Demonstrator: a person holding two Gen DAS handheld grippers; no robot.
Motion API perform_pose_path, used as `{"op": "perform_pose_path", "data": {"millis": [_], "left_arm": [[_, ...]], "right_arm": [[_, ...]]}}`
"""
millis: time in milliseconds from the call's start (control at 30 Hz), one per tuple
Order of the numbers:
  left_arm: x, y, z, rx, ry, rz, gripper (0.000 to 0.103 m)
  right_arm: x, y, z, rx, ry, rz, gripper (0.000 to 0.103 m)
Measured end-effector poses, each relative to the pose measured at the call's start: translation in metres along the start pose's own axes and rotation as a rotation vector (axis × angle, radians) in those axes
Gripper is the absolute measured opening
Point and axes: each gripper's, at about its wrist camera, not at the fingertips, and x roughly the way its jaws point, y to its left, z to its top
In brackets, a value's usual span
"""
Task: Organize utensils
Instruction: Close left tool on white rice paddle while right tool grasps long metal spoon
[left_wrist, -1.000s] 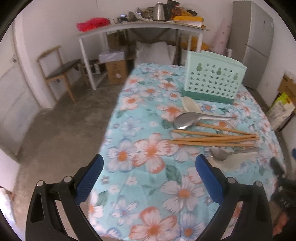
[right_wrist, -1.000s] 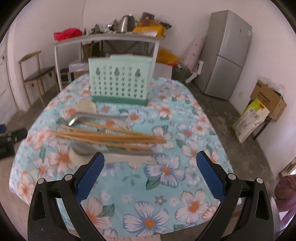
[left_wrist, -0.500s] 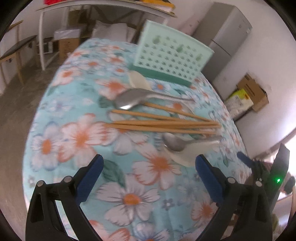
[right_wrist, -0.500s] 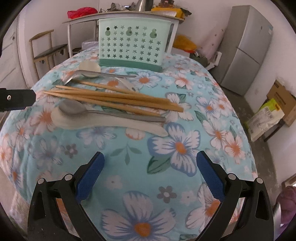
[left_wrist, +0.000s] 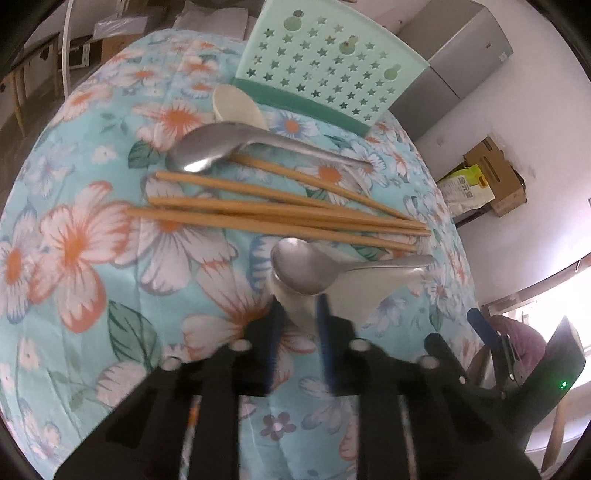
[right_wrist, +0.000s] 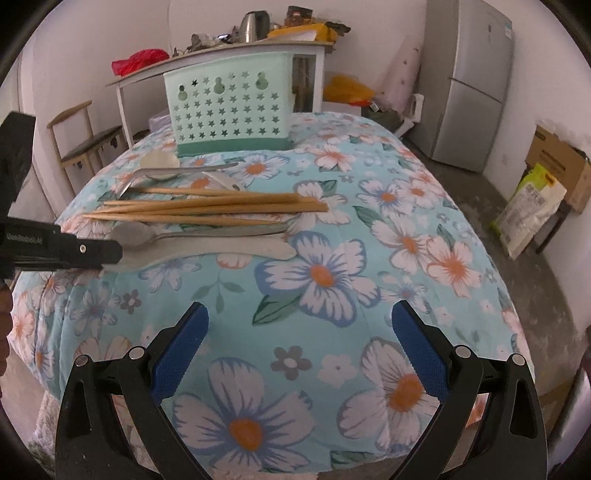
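Observation:
On the floral tablecloth lie several wooden chopsticks, two metal spoons and two cream rice paddles. My left gripper is shut on the bowl end of the near cream paddle, which has a metal spoon resting on it. The far metal spoon and far paddle lie in front of the mint green utensil holder. My right gripper is open and empty above the table's near edge. In the right wrist view the left gripper shows at the paddle, with the chopsticks and the holder beyond.
A grey fridge stands at the back right. A cluttered white table and a wooden chair stand behind. Cardboard boxes and a bag lie on the floor to the right.
My left gripper has moved forward and down to the near paddle and closed on its end. My right gripper has drawn back a little and stays open.

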Motion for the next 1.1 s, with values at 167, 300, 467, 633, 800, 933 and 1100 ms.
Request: {"op": "perform_pose_path", "data": {"millis": [167,300,467,633,800,933,1100], "left_arm": [[-0.013,0.005,-0.002,-0.056,0.062,-0.037,0.007],[-0.032,0.014,-0.008,-0.056,0.141,-0.045,0.004],[-0.049,0.051,-0.017,-0.113,0.185,-0.003,0.005],[-0.065,0.065,-0.020,-0.119,0.099,0.047,0.006],[-0.081,0.065,-0.017,-0.065,-0.046,0.177,0.006],[-0.102,0.053,-0.019,0.014,-0.205,0.193,0.004],[-0.122,0.037,-0.019,0.124,-0.370,0.237,0.003]], "right_arm": [[-0.012,-0.012,0.005,0.016,-0.038,-0.024,0.095],[-0.027,-0.017,0.011,0.017,-0.093,-0.029,0.094],[-0.035,-0.014,0.016,0.000,-0.125,0.002,0.086],[-0.034,0.013,0.026,-0.061,-0.110,0.121,0.071],[-0.029,0.054,0.038,-0.186,-0.085,0.265,0.062],[-0.028,0.084,0.035,-0.273,-0.070,0.326,0.058],[-0.028,0.109,0.023,-0.356,-0.056,0.341,0.058]]}}
